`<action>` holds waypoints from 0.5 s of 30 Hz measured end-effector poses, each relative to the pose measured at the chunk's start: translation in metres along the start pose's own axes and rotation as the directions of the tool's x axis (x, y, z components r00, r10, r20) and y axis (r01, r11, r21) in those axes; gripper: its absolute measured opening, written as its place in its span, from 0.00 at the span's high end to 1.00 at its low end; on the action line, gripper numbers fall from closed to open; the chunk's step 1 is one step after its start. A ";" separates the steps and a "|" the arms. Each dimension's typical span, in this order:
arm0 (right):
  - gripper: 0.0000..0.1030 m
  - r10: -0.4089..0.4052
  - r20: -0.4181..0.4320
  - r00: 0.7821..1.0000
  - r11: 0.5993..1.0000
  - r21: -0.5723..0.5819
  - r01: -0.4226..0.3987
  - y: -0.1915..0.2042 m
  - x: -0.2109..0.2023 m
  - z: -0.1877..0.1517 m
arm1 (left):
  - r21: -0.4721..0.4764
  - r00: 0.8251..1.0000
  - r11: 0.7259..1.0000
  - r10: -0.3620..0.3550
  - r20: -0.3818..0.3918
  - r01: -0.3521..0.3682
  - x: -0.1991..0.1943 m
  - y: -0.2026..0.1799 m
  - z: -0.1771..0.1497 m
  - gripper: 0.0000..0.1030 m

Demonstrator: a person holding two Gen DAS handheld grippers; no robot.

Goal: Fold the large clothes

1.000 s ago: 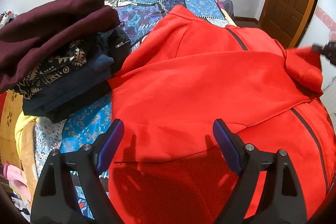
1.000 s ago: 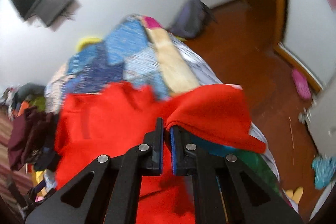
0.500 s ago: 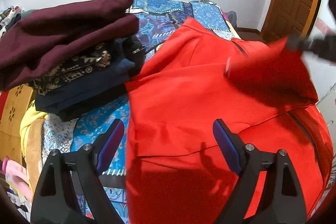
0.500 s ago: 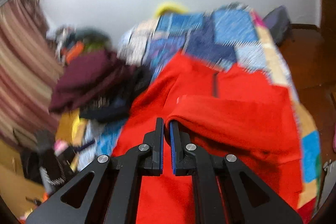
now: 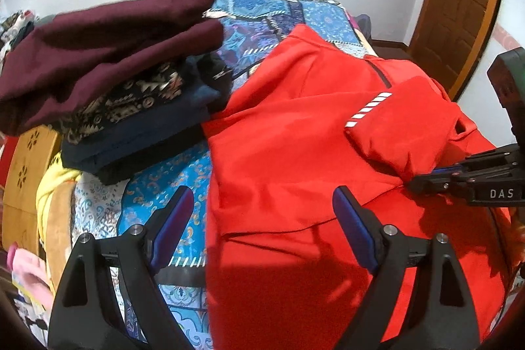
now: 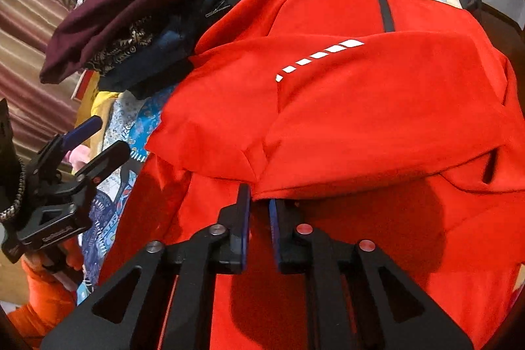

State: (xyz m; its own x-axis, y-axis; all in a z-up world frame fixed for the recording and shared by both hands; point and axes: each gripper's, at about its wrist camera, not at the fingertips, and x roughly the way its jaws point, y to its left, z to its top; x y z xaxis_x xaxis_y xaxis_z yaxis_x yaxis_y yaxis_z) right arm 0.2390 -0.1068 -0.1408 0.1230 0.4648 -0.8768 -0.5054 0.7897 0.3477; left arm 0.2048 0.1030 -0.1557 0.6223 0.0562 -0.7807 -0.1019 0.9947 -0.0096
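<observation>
1. While the left gripper (image 5: 259, 218) hangs with its jaws spread wide and nothing between them, the right gripper (image 6: 260, 202) has swung in over the red jacket (image 5: 288, 153) and its jaws are just starting to part.
2. Right jaws: a narrow gap now, where a second ago they were clamped on the sleeve (image 6: 377, 120). The sleeve's folded edge sits right at the fingertips (image 6: 244, 195); cannot tell if the pads are touching the cloth.
3. Sleeve a second ago: lifted off to the far side of the jacket. Now: laid across the jacket's chest, ahead of the right tool, white dashed stripe (image 6: 318, 56) facing up.
4. Jacket is spread on the patterned bedspread (image 5: 157, 186), directly ahead of and below both tools. Dark zipper line (image 6: 385, 12) runs away from the right tool beyond the folded sleeve.
5. Left gripper barely shifted; jaw width same as a second ago. The jacket's near edge lies between and below its fingers. From its camera, the right tool comes in from the right side, tip at the sleeve fold (image 5: 403, 133).
6. Stack of folded clothes (image 5: 108, 61), maroon on top, sits ahead-left of the left tool, touching the jacket's left edge. Unchanged.
7. From the right camera, the left tool sits low-left, held by a hand in an orange sleeve (image 6: 42, 300).
</observation>
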 end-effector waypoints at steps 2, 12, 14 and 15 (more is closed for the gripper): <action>0.87 -0.042 0.034 0.999 0.999 -0.018 0.043 0.004 -0.003 -0.001 | 0.022 1.000 1.000 -0.005 0.010 0.005 -0.002 -0.010 0.005 0.16; 0.77 -0.144 0.211 0.967 0.988 -0.028 0.153 -0.013 -0.065 -0.016 | 0.140 0.996 0.987 -0.086 0.033 0.080 0.000 -0.072 0.038 0.16; 0.63 -0.195 0.259 0.946 0.980 0.005 0.200 -0.027 -0.080 -0.019 | 0.165 0.994 0.981 -0.107 0.028 0.101 0.003 -0.088 0.045 0.16; 0.60 -0.215 0.276 0.937 0.976 0.018 0.219 -0.031 -0.084 -0.020 | 0.177 0.993 0.978 -0.115 0.027 0.108 0.004 -0.095 0.046 0.16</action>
State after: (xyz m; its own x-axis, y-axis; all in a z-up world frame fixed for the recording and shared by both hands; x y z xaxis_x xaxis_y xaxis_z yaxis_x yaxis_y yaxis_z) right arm 0.2272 -0.1784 -0.0844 0.4601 0.3758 -0.8044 -0.4505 0.8795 0.1532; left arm 0.2531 0.0129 -0.1290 0.6508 -0.0560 -0.7572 0.1047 0.9944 0.0165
